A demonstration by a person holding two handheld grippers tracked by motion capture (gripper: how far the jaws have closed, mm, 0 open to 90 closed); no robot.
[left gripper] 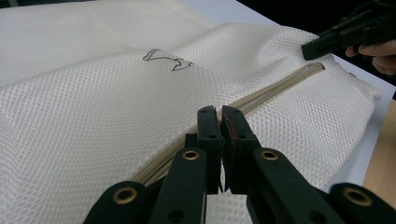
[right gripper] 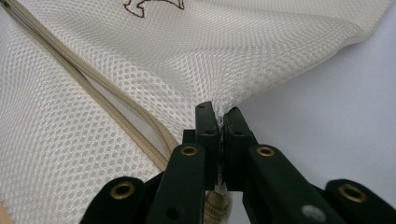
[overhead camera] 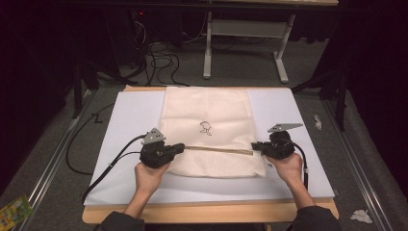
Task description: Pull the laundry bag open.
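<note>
A cream mesh bag lies flat on a white sheet, with a small dark embroidered mark at its middle. A tan zipper runs across its near part. My left gripper is at the zipper's left end, and in the left gripper view its jaws are shut right on the zipper line; the pull is hidden between them. My right gripper is shut on the bag's right edge by the zipper's other end, and mesh is pinched between its jaws. That same gripper shows far off in the left gripper view.
The white sheet covers a wooden table, whose front edge is bare. Behind it stand a white table frame and loose cables on the floor. A green packet and crumpled paper lie beside the table.
</note>
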